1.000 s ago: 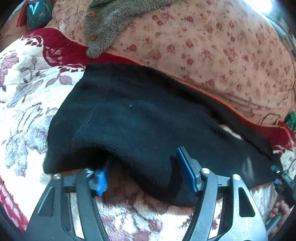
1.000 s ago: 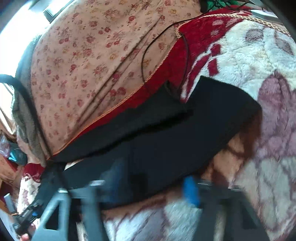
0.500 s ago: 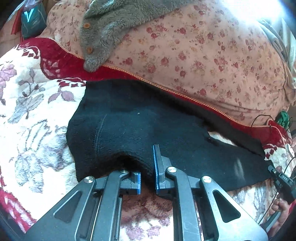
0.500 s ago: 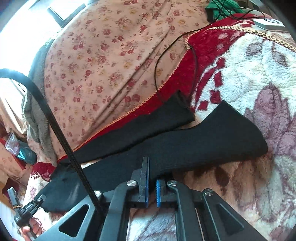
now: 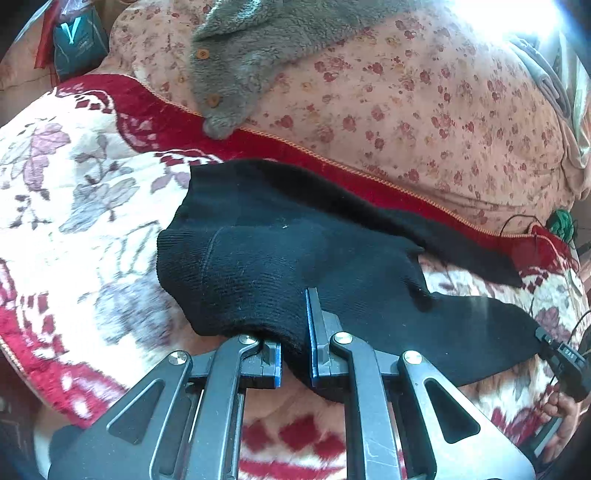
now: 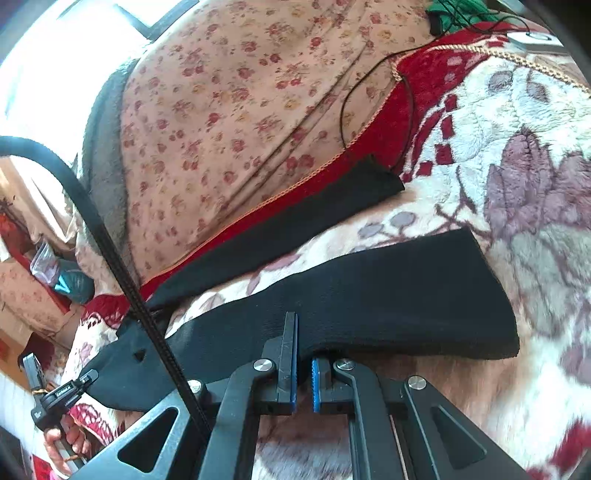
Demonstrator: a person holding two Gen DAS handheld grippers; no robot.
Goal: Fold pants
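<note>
Black pants (image 5: 295, 251) lie across a floral fleece blanket (image 5: 74, 206), waist to the left, two legs spread apart to the right. My left gripper (image 5: 293, 343) is shut on the near edge of the waist end, lifting it slightly. In the right wrist view, my right gripper (image 6: 303, 354) is shut on the near edge of the near pant leg (image 6: 388, 291). The far leg (image 6: 295, 229) lies flat along the blanket's red border.
A pink floral quilt (image 5: 406, 92) piles up behind the pants, with a grey fleece garment (image 5: 251, 55) on it. A black cable (image 6: 369, 85) and a green item (image 6: 461, 11) lie at the far right. A teal packet (image 5: 75, 40) sits far left.
Both grippers closed on the near edge of the pants and pulled back toward me. The near leg has separated from the far leg, showing blanket between them.
</note>
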